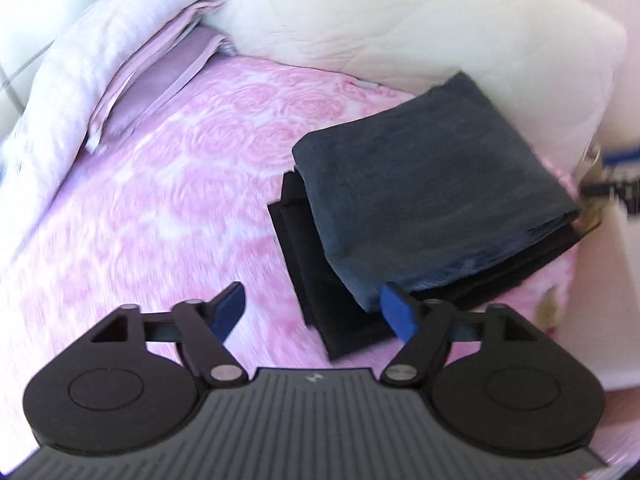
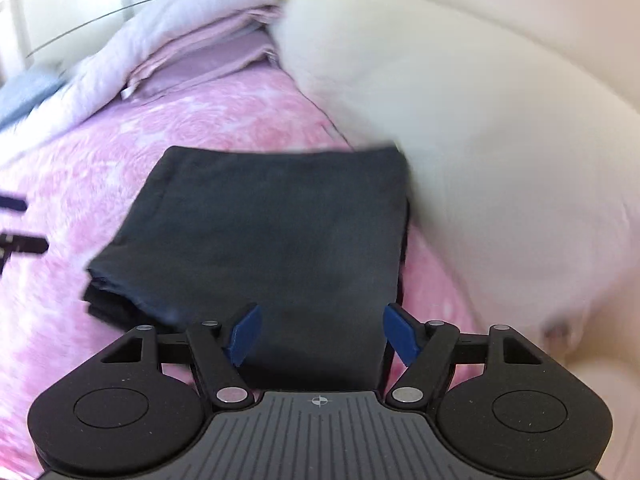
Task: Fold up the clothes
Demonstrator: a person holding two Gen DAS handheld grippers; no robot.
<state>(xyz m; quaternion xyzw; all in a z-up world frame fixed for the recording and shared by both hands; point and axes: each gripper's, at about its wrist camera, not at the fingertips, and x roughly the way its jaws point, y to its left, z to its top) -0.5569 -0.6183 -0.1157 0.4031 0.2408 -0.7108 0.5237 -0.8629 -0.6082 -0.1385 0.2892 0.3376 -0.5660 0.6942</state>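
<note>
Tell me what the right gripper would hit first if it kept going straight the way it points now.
Most likely the folded dark garment: it fills the gap ahead of the open right gripper, lying on the pink bedspread. Depth is unclear, so how soon it would touch cannot be told.

no readable words or numbers, only a small white emblem on each tongs body

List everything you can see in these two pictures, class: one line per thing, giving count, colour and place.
folded garment: one, dark grey-blue, on the bedspread beside the white duvet
black garment: one, folded, under the grey-blue one
bedspread: one, pink rose pattern, covering the bed
white duvet: one, right side
lilac bedding: one pile, far left
left tongs: open, empty, blue pads
right tongs: open, empty, above the folded garment
</note>
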